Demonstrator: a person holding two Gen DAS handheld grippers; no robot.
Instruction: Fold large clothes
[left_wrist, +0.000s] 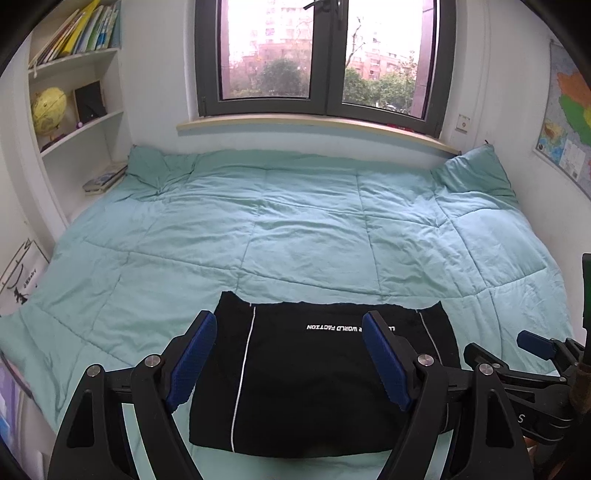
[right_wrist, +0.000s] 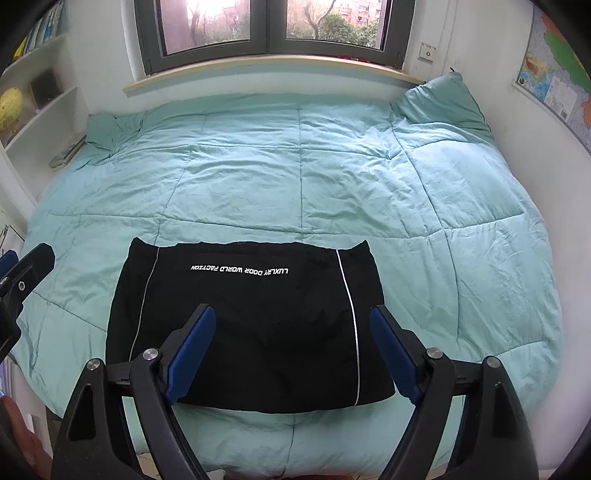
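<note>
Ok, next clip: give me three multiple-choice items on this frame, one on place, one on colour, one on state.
1. Where does the black garment lie?
A. on the windowsill
B. on the near part of the quilt
C. on a shelf

2. What colour are the garment's thin stripes?
A. white
B. red
C. yellow

3. How are the left hand-held gripper and right hand-held gripper?
A. both shut on cloth
B. one open, one shut
C. both open, holding nothing

Answers:
1 B, it sits folded on the teal quilt near the cameras.
2 A, two pale lines run down it.
3 C, each pair of blue pads stands wide apart.
</note>
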